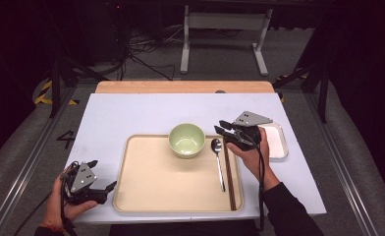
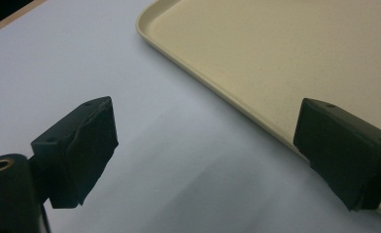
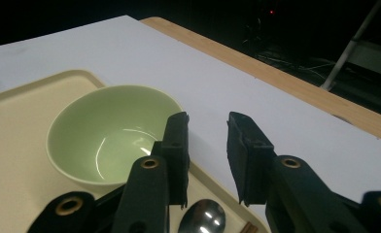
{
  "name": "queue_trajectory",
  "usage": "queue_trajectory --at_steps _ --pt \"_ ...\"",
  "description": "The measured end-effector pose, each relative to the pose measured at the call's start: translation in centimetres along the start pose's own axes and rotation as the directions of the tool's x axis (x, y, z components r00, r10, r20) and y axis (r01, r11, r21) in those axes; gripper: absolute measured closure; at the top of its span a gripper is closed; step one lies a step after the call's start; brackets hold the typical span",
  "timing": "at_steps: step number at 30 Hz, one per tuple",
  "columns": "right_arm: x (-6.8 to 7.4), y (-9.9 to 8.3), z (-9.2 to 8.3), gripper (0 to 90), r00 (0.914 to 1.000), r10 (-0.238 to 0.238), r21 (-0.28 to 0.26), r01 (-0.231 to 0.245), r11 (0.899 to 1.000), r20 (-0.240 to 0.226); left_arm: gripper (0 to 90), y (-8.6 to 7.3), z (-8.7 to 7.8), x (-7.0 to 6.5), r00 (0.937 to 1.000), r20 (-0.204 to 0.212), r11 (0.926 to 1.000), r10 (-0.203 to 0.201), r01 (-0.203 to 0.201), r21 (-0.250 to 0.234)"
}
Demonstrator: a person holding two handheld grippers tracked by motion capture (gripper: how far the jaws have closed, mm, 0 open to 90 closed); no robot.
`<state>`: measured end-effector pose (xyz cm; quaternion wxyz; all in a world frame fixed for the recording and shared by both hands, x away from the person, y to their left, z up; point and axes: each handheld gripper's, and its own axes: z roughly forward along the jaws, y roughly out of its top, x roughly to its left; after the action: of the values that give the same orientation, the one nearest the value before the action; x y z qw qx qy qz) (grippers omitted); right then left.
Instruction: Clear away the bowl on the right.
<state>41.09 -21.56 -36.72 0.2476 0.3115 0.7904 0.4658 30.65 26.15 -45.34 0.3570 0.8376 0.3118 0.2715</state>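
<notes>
A beige tray [image 1: 146,196] lies on the white table top. On it stand a pale green bowl [image 1: 186,139], empty, a metal spoon [image 1: 218,162] and dark brown chopsticks [image 1: 229,182] along its right rim. My right gripper [image 1: 219,127] hovers above the spoon's head, right of the bowl, open with a narrow gap and nothing between its jaws. In the right gripper view the bowl [image 3: 101,131] sits just left of the jaws [image 3: 208,126] and the spoon's head [image 3: 203,218] shows below them. My left gripper [image 1: 104,173] rests at the tray's near left corner, wide open [image 2: 205,128] and empty, one jaw over the tray rim [image 2: 217,92].
A small white rectangular dish [image 1: 278,142] sits right of the tray, behind my right hand. A wooden strip [image 1: 180,87] borders the table's far edge. Beyond it are a metal stand [image 1: 225,29] and cables on the floor.
</notes>
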Motion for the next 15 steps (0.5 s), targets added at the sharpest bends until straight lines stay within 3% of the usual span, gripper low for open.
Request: queue_trajectory --at_steps 15 --pt "-1.5 -0.8 -3.5 63.5 0.9982 -0.022 0.008 0.021 1.000 0.056 9.6 0.1 0.0 -0.1 1.0000 0.004 1.0000 0.005 -0.005 0.002"
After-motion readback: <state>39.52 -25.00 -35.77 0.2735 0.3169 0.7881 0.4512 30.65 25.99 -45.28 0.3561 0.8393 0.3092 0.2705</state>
